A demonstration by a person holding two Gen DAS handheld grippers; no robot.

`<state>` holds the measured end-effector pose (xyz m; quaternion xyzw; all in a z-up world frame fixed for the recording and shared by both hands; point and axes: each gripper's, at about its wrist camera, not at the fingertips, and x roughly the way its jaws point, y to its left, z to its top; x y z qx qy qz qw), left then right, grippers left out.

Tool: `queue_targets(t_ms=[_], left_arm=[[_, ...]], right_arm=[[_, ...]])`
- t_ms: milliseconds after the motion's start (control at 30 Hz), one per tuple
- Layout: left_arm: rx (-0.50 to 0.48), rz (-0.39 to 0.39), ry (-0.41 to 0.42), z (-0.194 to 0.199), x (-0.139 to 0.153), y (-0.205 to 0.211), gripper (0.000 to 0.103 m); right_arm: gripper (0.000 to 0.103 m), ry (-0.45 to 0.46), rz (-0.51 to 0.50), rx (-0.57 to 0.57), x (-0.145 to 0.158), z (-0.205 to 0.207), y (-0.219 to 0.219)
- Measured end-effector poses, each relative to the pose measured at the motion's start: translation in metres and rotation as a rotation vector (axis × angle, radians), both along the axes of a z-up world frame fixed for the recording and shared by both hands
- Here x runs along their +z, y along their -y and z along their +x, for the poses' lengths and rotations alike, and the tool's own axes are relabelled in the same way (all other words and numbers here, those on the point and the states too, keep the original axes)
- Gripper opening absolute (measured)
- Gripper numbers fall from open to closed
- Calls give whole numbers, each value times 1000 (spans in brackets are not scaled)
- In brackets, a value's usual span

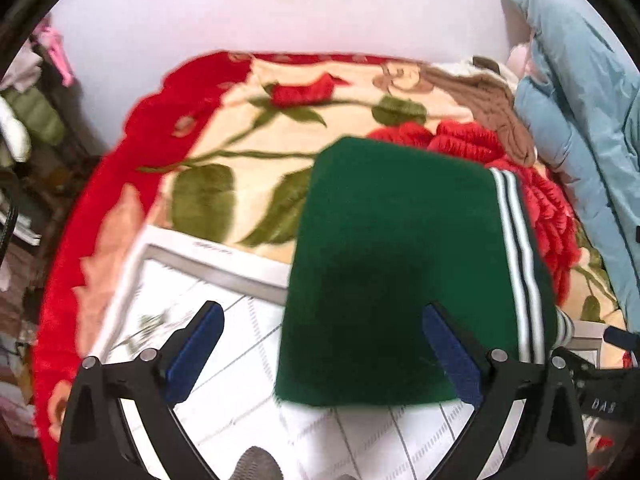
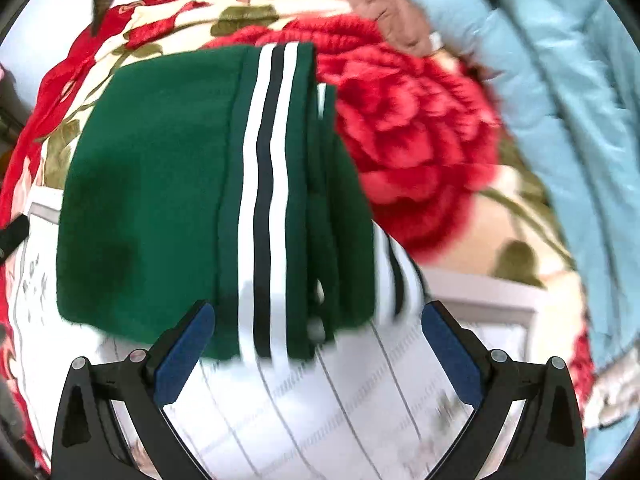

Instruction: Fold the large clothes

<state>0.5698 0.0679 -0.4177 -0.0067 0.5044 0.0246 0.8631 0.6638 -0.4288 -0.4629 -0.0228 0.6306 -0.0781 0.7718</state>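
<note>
Clutter: clothes hang at the far left edge of the left wrist view, blurred.
Blanket (image 1: 224, 128): red-bordered, printed with roses and green leaves, spread over the bed.
White sheet (image 1: 224, 320): a lined white mat lying on the blanket, under the near end of the garment.
Left gripper (image 1: 322, 356): jaws spread wide, pinching nothing, poised above the garment's near edge.
Green garment (image 1: 400, 260): folded into a neat block, white and dark stripes along its right side, lying partly on the white sheet, partly on the blanket.
Right gripper (image 2: 318, 354): jaws spread wide, empty, above the striped edge.
Brown garment (image 1: 492, 108): crumpled beyond the green one.
Blue jacket (image 1: 580, 120): padded, heaped along the right.
</note>
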Motion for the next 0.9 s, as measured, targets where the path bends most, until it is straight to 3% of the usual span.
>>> queue_targets(t_ms=[100, 333, 600, 900], left_arm=[[7, 14, 28, -28, 42, 4, 102], [-35, 6, 81, -105, 148, 11, 102], [-10, -22, 132, -197, 258, 5, 102], [-15, -22, 203, -286, 347, -1, 102]], right_arm=[[103, 36, -21, -9, 44, -35, -18], [103, 154, -84, -5, 194, -130, -70], [103, 270, -110, -30, 343, -242, -100], [103, 407, -131, -21, 483, -359, -131]])
